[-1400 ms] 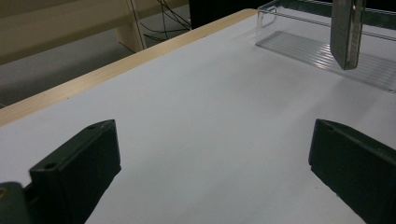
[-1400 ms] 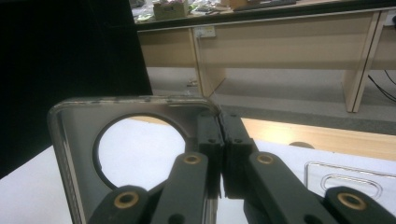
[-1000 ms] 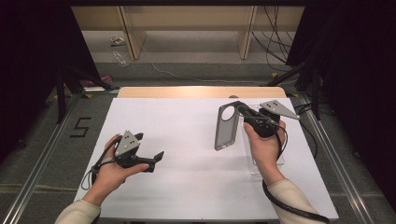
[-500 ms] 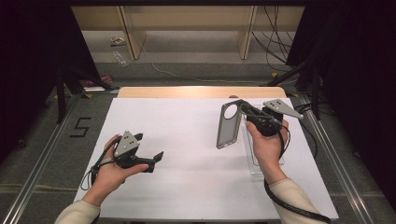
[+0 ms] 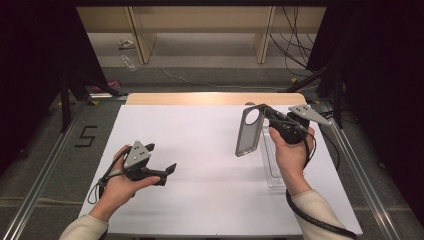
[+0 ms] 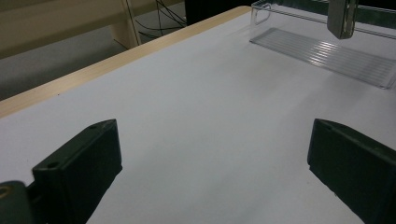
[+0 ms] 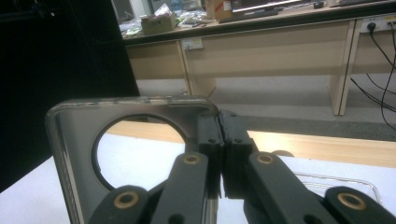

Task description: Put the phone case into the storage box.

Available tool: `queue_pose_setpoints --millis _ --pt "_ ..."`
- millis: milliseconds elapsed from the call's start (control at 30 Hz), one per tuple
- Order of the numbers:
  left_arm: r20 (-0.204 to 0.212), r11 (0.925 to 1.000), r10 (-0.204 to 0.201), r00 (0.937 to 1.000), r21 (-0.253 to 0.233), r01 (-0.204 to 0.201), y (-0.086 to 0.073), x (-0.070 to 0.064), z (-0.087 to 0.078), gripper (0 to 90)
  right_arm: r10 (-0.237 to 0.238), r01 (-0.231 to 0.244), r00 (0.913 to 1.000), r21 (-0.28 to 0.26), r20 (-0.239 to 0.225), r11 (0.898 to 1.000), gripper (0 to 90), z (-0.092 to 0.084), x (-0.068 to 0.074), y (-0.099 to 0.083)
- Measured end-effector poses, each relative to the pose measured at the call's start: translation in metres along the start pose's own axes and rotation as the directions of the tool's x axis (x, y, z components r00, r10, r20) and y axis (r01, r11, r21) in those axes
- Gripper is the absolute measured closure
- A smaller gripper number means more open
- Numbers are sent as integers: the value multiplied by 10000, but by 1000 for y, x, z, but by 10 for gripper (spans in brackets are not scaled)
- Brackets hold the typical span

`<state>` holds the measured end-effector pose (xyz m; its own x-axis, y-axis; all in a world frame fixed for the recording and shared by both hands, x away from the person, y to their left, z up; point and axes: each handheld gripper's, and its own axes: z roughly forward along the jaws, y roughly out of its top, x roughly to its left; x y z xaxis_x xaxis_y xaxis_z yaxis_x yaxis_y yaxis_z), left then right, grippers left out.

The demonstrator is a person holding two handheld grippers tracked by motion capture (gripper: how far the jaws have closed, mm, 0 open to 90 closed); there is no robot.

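Fingers, right gripper (image 7: 219, 154): pressed together on the top edge of a grey phone case (image 7: 88, 154), beside its round camera cut-out. In the high view the right gripper (image 5: 270, 116) sits right of centre, at mid-height of the frame, with the case (image 5: 248, 131) hanging from it, long side running down and slightly left. The pinch on the thin rim, near a corner, probably lets the case dangle freely so it can be lowered end first.

Fingers, left gripper (image 6: 215, 154): wide apart, nothing between them; bare white surface shows in the gap. In the high view the left gripper (image 5: 162, 172) lies low in the lower-left part of the frame, jaws pointing right, the hand (image 5: 120, 182) resting on the table (image 5: 200, 150). Judged idle, kept clear of the working side.

Item: clear plastic tray (image 5: 272, 165), lying on the table just below and right of the hanging case, under the right hand (image 5: 290, 155). In the left gripper view the tray (image 6: 327, 53) appears at upper right, ribbed floor visible, with the case's lower end (image 6: 342, 17) hovering above it, apart from the floor. Likely destination for the case.

Item: table, white sheet with a wooden strip along its far edge.

Item: black cable (image 5: 310, 220), trailing from the right gripper past the sleeve at lower right.
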<state>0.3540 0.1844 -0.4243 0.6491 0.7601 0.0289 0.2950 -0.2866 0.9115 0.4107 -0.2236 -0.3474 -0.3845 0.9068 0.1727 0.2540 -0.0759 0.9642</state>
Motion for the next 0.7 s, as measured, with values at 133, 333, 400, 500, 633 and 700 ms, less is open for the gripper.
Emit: queue_pose_setpoints --millis 133,333,400,500,633,700 --pt "56 10000 -80 10000 2 80 0 -1 1 25 35 -35 10000 -50 50 10000 889 -1 -2 1" --pt "22 10000 -78 10000 -12 78 0 0 0 25 73 -71 9998 -109 162 9999 889 -2 -7 3" --pt "32 10000 -84 10000 -6 84 0 0 1 25 84 -81 9998 -130 174 9999 889 -2 -8 3" --pt "54 10000 -50 10000 15 50 0 -1 1 25 34 -30 9997 -159 225 9999 889 -3 -8 4" --pt "40 10000 -34 10000 15 34 0 -1 1 25 11 -6 9997 -188 244 9998 889 -4 -9 5" --pt "28 10000 -22 10000 -21 22 0 0 1 25 2 4 9997 -223 262 9998 889 -4 -10 6"
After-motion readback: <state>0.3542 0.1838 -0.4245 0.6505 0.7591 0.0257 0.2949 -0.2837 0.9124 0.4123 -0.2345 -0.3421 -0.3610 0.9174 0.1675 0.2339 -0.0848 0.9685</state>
